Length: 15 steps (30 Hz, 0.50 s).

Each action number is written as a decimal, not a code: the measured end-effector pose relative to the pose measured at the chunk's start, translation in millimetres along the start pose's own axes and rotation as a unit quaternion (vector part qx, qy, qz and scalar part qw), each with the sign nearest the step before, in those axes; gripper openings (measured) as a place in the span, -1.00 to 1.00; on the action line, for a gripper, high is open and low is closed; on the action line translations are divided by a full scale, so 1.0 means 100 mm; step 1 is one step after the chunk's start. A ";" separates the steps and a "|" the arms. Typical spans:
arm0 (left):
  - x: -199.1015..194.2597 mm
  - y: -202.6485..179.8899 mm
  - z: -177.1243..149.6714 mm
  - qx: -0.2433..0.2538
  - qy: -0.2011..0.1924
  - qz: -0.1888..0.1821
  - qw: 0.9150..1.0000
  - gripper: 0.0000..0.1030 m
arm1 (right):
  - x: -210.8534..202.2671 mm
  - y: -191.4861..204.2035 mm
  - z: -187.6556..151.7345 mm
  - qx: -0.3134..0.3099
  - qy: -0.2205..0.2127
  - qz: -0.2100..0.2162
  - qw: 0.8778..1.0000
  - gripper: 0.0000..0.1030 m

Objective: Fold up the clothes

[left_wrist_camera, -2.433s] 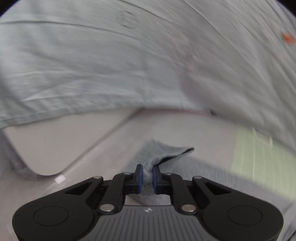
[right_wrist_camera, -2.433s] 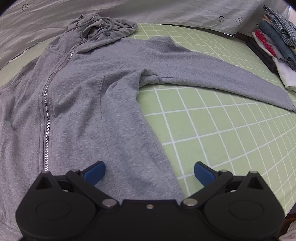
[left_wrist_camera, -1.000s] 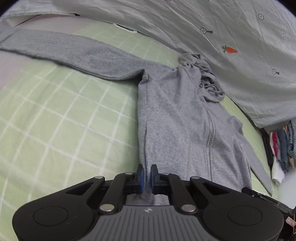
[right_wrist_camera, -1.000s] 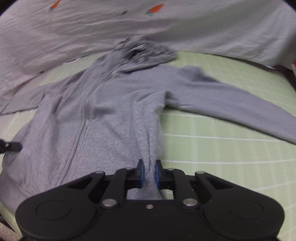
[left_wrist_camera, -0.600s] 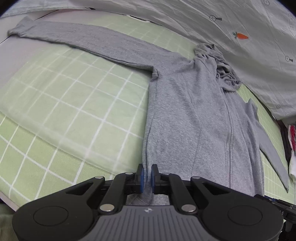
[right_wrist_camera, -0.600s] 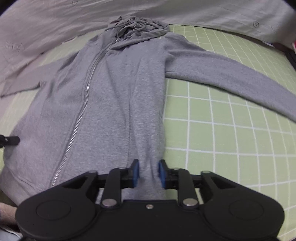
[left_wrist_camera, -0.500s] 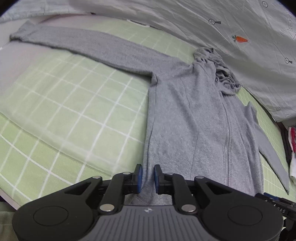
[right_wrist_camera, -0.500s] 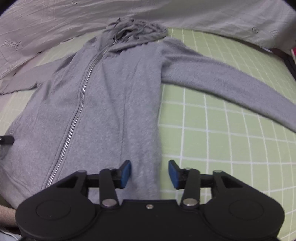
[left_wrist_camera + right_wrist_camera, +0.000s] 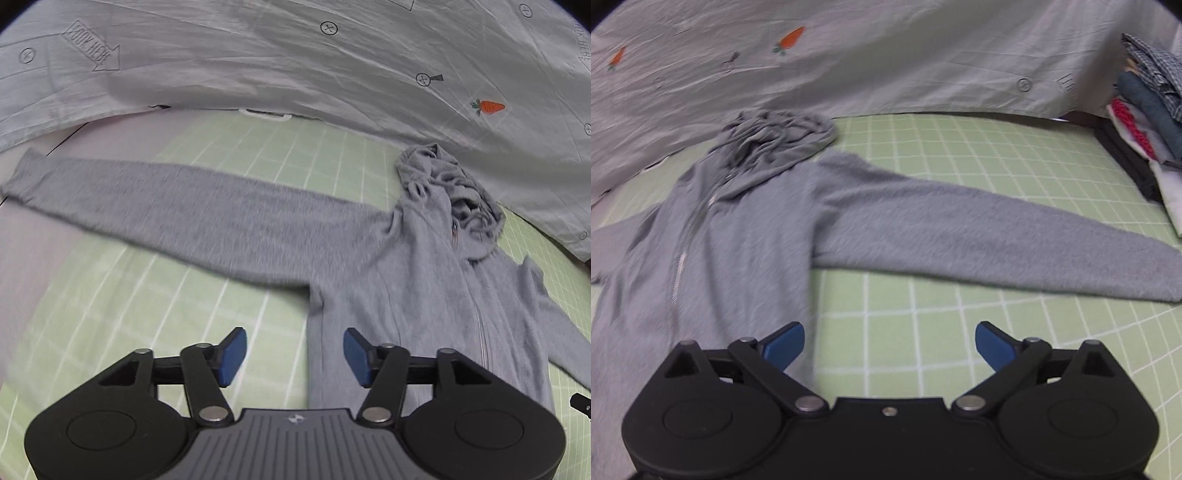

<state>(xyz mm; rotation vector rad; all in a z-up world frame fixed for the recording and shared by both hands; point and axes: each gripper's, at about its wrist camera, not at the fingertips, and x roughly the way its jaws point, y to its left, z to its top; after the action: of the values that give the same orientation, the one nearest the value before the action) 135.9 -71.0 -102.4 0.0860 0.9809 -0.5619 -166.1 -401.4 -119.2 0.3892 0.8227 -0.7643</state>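
Note:
A grey zip-up hoodie (image 9: 406,280) lies flat, front up, on a green grid mat (image 9: 155,295), both sleeves spread out sideways and the hood bunched at the top. It also shows in the right wrist view (image 9: 738,236). My left gripper (image 9: 291,354) is open and empty above the hoodie's left side edge, below the armpit. My right gripper (image 9: 890,343) is open and empty over the mat beside the hoodie's right edge, below the right sleeve (image 9: 997,236).
A pale grey printed sheet (image 9: 295,55) hangs behind the mat; it also fills the back of the right wrist view (image 9: 886,55). A stack of folded clothes (image 9: 1145,110) sits at the far right edge of the mat.
Both grippers held the hoodie's bottom hem and laid it flat. They have opened, let go, and moved up along the garment's sides toward the sleeves.

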 end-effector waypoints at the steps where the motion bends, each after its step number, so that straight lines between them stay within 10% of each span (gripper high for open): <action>1: 0.07 -0.01 0.08 0.003 -0.001 0.004 1.000 0.21 | 0.06 -0.04 0.06 0.005 -0.001 -0.010 1.000 0.95; 15: 1.30 0.14 1.10 -0.012 0.010 0.035 0.999 0.61 | 1.12 -0.22 0.85 0.103 0.019 -0.075 0.992 1.00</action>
<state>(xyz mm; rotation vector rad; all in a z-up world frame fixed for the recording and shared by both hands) 281.7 -147.3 -147.8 0.1036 1.0001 -0.4853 -89.5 -516.6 -152.1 0.5314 0.8182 -0.9891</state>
